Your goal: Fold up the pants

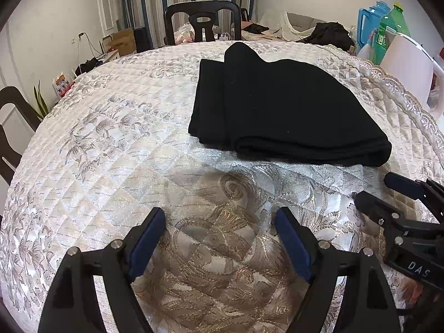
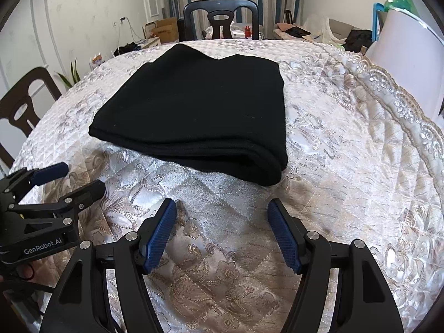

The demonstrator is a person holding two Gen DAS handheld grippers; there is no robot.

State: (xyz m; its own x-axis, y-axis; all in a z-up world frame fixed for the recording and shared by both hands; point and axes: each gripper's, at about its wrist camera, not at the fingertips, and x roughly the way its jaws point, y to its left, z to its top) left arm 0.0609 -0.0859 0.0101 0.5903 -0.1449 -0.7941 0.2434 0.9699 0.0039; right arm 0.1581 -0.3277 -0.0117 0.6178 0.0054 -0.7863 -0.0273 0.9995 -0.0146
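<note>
One pair of black pants [image 2: 194, 111], folded, lies flat on the quilted cloth [image 1: 111, 166]. Two grippers hover just short of its near edge: left gripper [image 1: 220, 222] and right gripper [image 2: 222, 213], jaws apart, nothing between them. Two chairs, one [image 2: 222, 16] beyond the table. White jug [image 1: 410, 75] and bottles at right.

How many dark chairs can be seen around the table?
2: one chair at the far side, another chair at the left edge. Others may be hidden.
</note>
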